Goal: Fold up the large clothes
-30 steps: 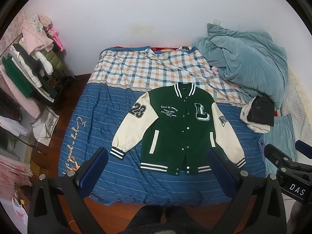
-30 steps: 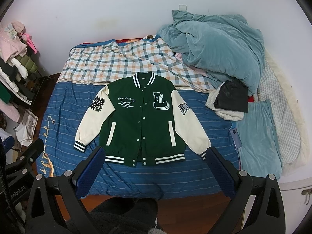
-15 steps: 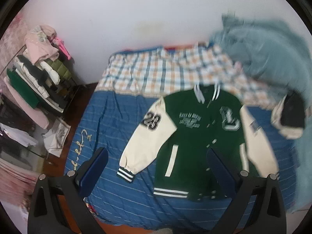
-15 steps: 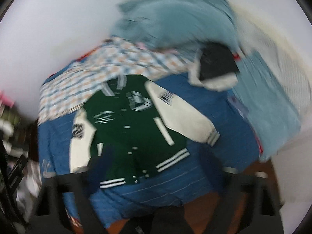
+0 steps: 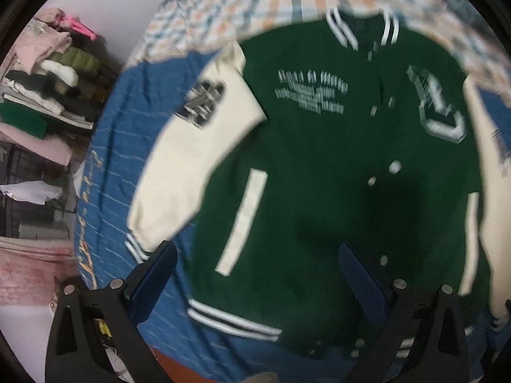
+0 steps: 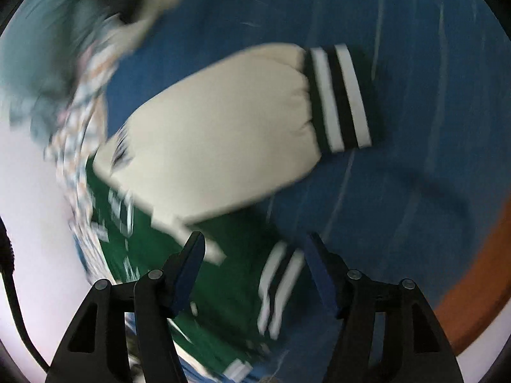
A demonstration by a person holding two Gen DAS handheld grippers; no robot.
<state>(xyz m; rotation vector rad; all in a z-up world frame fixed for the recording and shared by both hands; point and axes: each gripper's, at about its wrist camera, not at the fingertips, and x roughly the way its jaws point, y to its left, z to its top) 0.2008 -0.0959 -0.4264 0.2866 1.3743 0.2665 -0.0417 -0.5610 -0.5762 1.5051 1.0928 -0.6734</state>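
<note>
The green varsity jacket [image 5: 319, 172] lies spread flat, front up and snapped shut, on the blue striped bedcover [image 5: 134, 134], its collar toward the plaid blanket [image 5: 242, 9] at the head of the bed. Its cream sleeves angle outward; the striped cuff [image 6: 341, 95] of one rests on the cover, seen blurred in the right wrist view. The left gripper [image 5: 258, 268] hangs over the jacket's lower front with fingers spread, grasping nothing. The right gripper [image 6: 255, 261] sits over the hem corner beside that sleeve, also released. Stacked clothes on a rack [image 5: 48, 79] stand left of the bed.
</note>
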